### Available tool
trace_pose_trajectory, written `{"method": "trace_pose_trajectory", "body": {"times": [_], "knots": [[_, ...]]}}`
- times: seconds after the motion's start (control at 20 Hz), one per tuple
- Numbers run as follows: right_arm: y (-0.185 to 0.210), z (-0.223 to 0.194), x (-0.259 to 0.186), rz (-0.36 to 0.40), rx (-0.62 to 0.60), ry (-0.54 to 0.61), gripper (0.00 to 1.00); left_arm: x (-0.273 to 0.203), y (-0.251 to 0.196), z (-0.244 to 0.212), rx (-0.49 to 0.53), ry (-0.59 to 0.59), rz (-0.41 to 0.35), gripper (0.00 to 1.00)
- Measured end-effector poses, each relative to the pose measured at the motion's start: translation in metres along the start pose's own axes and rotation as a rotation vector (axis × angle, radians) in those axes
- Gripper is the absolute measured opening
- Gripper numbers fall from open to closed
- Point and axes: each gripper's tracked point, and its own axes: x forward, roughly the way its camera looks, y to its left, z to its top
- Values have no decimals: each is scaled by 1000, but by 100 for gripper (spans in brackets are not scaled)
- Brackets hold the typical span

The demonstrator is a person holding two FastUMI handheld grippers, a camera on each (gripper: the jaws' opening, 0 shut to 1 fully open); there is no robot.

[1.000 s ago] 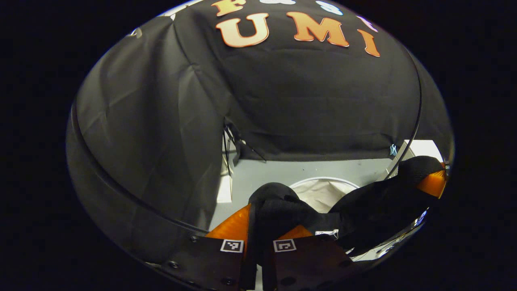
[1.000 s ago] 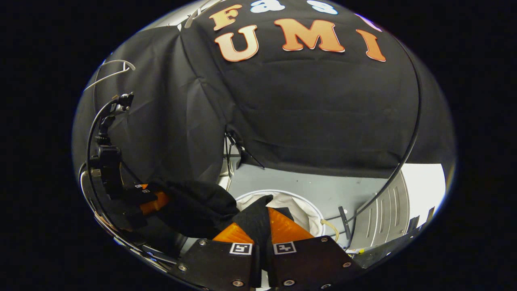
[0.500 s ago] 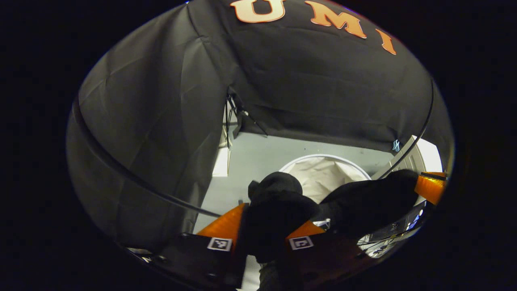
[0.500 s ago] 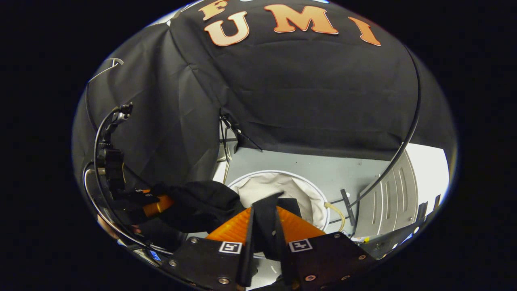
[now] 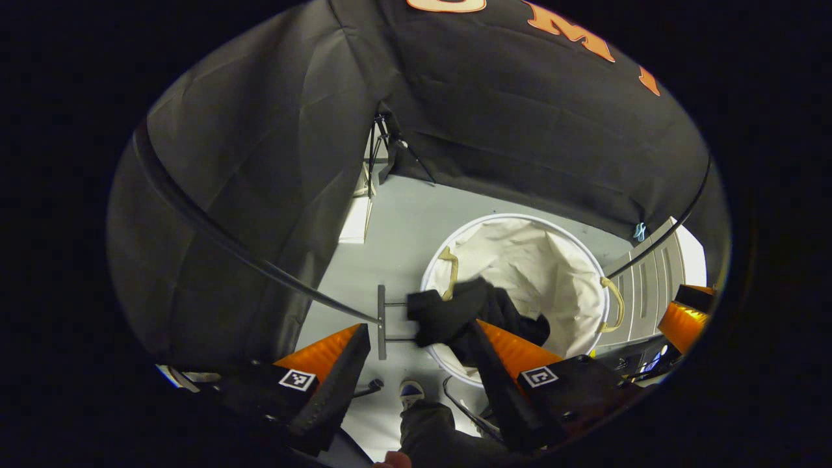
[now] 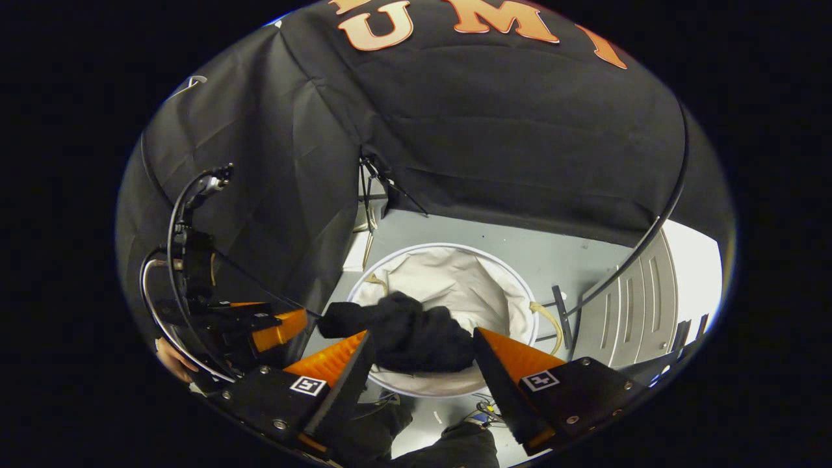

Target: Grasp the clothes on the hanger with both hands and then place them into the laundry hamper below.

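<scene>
The black garment (image 5: 465,312) is free of both grippers and sits bunched over the near rim of the white round laundry hamper (image 5: 539,250). One corner of it reaches out past the rim to the left. My left gripper (image 5: 417,328) is open above it, its orange fingers (image 5: 322,354) spread wide. In the right gripper view the garment (image 6: 406,335) lies across the front of the hamper (image 6: 455,276), between the tips of my open right gripper (image 6: 422,333). The left gripper (image 6: 276,328) shows at the left there, and the right gripper (image 5: 686,315) at the left gripper view's right edge.
The hamper stands on a grey floor (image 5: 403,221) and has tan handles (image 5: 614,305). A grey rack foot (image 5: 381,322) lies left of it. A white slatted panel (image 6: 624,312) stands to the right. A person's shoe (image 5: 409,390) is near the hamper's front.
Both grippers went from shut on the garment to open. The garment dropped from between the fingers down onto the hamper. Both views have tilted further downward.
</scene>
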Motion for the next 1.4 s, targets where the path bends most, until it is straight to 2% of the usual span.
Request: {"method": "trace_pose_trajectory", "body": {"times": [0.2,0.25,0.35,0.5,0.6,0.95,1.4], "knots": [[-5,-7,2,-6,30,19,94,-21,-4,17,-9,-79,-24,96],[-7,-5,0,-10,36,16,94,-27,-3,21,-9,-105,-24,99],[-10,-3,-5,-21,42,4,94,-41,-7,34,-16,-159,-33,96],[-14,3,-20,-33,30,-35,95,-67,-9,60,-34,-241,-44,99],[-15,16,-36,-42,24,-85,94,-84,-9,81,-41,-310,-46,99],[-11,75,-116,-62,2,-312,94,-187,-9,158,-29,-619,-37,98],[3,163,-224,-47,-50,-610,94,-293,-22,219,-87,-887,-122,97]]}}
